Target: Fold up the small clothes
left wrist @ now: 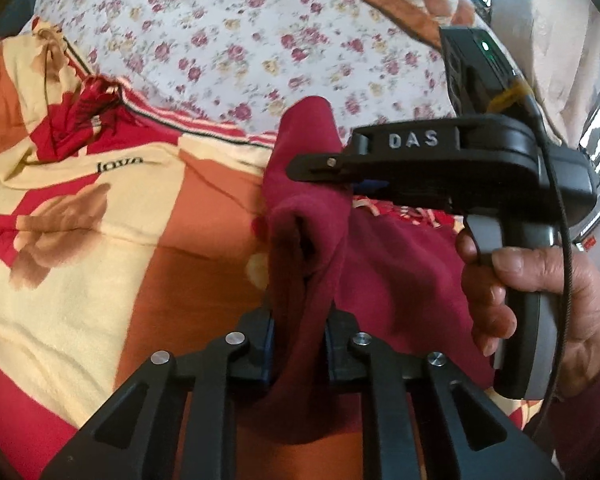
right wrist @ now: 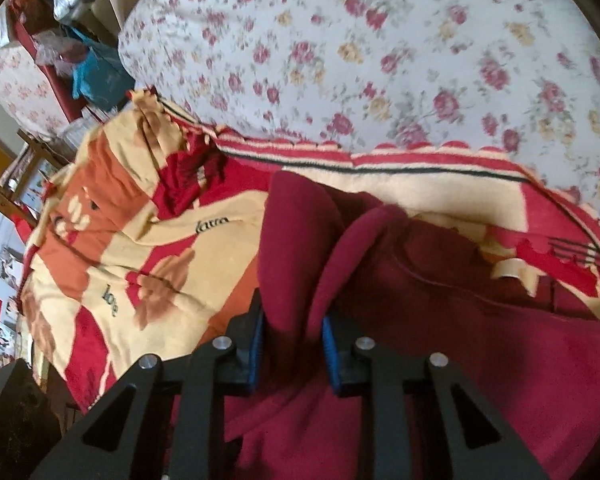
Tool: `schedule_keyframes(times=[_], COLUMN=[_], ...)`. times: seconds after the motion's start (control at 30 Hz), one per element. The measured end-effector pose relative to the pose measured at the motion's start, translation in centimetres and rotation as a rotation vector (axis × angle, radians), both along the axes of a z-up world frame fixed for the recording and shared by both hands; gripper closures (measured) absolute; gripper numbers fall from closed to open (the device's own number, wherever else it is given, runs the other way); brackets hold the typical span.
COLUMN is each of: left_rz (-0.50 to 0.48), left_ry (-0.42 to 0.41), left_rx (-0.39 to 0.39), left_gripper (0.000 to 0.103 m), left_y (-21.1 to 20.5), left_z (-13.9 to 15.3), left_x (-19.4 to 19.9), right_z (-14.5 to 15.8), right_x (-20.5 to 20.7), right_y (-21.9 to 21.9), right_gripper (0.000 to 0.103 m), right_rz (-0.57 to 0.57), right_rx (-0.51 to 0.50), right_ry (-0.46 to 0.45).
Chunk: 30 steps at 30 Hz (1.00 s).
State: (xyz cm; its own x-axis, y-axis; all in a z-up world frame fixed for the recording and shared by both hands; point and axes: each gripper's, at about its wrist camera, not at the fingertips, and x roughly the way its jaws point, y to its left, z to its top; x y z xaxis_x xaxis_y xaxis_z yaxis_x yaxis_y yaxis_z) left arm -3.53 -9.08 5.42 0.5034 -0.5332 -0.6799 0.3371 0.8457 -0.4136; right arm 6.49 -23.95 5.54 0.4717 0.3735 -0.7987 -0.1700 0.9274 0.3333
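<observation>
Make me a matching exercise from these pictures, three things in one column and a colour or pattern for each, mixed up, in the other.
Things:
1. garment
2. blanket
3. sheet

Descriptions:
A. white with small roses
B. plain dark red, pinched in both claws
C. cream, orange and red blocks with the word love

Pairs: 1-B, 2-C, 3-A
</observation>
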Motion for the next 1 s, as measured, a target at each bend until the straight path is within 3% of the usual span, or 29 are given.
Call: schedule_keyframes(times=[0.27, 0.63, 1.0], left_rz=[-0.063, -0.158, -0.343], left_ry=[-0.062, -0.065, -0.075], left_rx=[0.081, 0.095, 0.123], left_gripper=[0.103, 0.103, 0.103], left_y=[-3.8, -9.2, -19.1], left_z=[2.5, 4.8, 5.6], left_x=[-2.1, -4.1, -6.8], right_z=[2.7, 4.8, 5.4], right_x=[-2.8, -6.2, -10.8], right_y=[-3.8, -9.0, -18.9], right_gripper=[0.079, 0.081, 0.082], right_rz=[-0.028, -0.079, -0.179], right_rx=[0.014, 0.014, -0.004], right_ry=[-0.034, -0.070, -0.073])
